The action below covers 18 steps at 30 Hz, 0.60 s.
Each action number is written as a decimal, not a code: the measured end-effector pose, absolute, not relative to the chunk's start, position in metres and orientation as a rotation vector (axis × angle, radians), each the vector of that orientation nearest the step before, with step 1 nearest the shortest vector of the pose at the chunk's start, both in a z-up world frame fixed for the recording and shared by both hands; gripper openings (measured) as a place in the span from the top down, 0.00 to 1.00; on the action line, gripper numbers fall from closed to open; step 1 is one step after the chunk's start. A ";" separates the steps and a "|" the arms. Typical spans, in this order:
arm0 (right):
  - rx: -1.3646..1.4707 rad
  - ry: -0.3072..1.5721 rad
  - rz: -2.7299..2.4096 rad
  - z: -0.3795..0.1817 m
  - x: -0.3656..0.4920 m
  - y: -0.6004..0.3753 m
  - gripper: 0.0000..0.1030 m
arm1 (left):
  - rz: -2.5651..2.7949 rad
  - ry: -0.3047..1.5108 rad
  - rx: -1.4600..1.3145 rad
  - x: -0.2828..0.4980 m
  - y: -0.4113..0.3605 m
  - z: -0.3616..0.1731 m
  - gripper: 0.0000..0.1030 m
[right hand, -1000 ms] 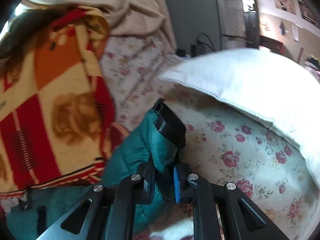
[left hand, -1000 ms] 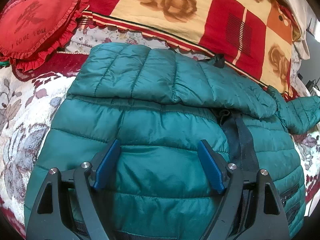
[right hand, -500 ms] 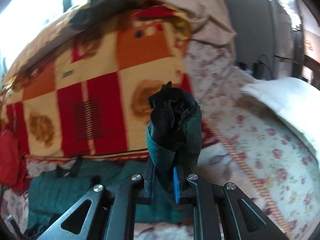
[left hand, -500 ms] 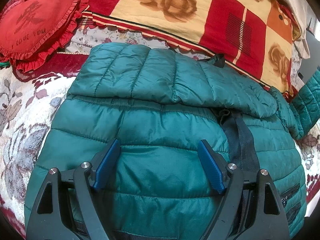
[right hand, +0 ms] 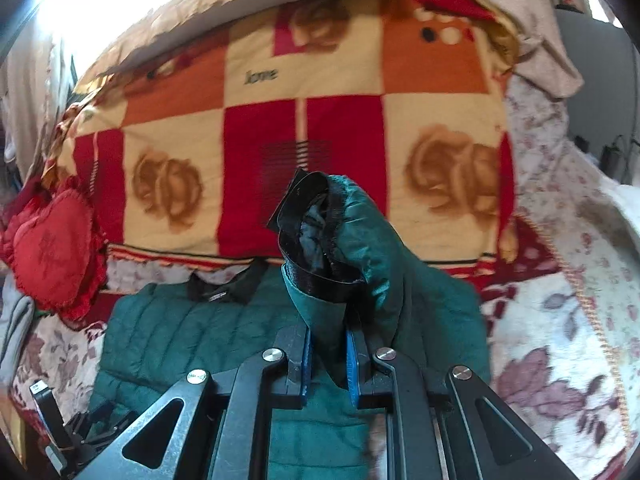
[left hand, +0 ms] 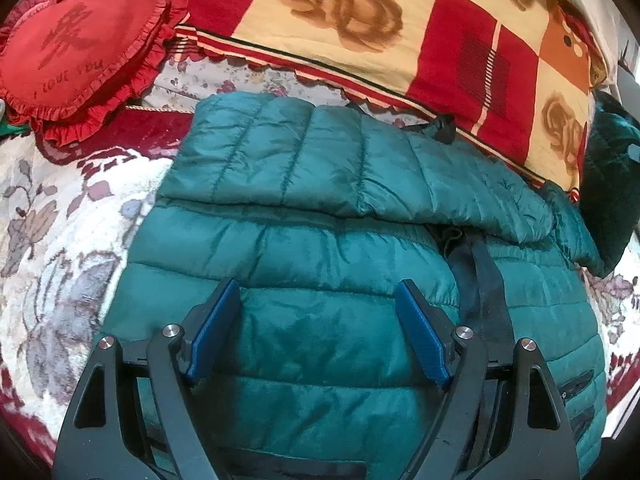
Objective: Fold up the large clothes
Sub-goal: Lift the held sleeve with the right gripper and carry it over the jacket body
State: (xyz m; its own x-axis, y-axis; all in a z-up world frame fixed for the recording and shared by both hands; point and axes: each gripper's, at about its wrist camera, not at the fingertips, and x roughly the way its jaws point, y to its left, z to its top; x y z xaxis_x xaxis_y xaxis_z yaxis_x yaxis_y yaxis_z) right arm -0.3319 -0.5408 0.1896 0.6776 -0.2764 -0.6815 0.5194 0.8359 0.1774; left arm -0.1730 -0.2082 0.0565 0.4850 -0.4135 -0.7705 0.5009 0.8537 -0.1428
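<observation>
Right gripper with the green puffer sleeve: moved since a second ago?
Yes. The right gripper, shut on the green sleeve cuff, swung left from the white bedding to face the red checked blanket.

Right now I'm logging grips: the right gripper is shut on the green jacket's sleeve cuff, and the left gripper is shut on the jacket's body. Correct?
Not quite. The left gripper is open, its fingers spread over the jacket, as the left wrist view shows. The right gripper is shut on the sleeve cuff.

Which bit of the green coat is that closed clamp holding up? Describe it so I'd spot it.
Find the checked red and cream blanket across the bed; the green puffer jacket lies before it. The sleeve rises from the right gripper, alone off the bed, with a black-lined cuff.
</observation>
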 end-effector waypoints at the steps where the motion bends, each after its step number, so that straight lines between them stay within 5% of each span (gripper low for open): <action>1: 0.376 0.703 -0.444 0.186 -0.325 -0.535 0.87 | -0.557 0.905 0.106 -0.173 -0.207 0.058 0.22; 18: 0.377 0.830 -0.261 0.134 -0.244 -0.451 0.87 | -0.517 0.905 0.043 -0.149 -0.167 0.078 0.22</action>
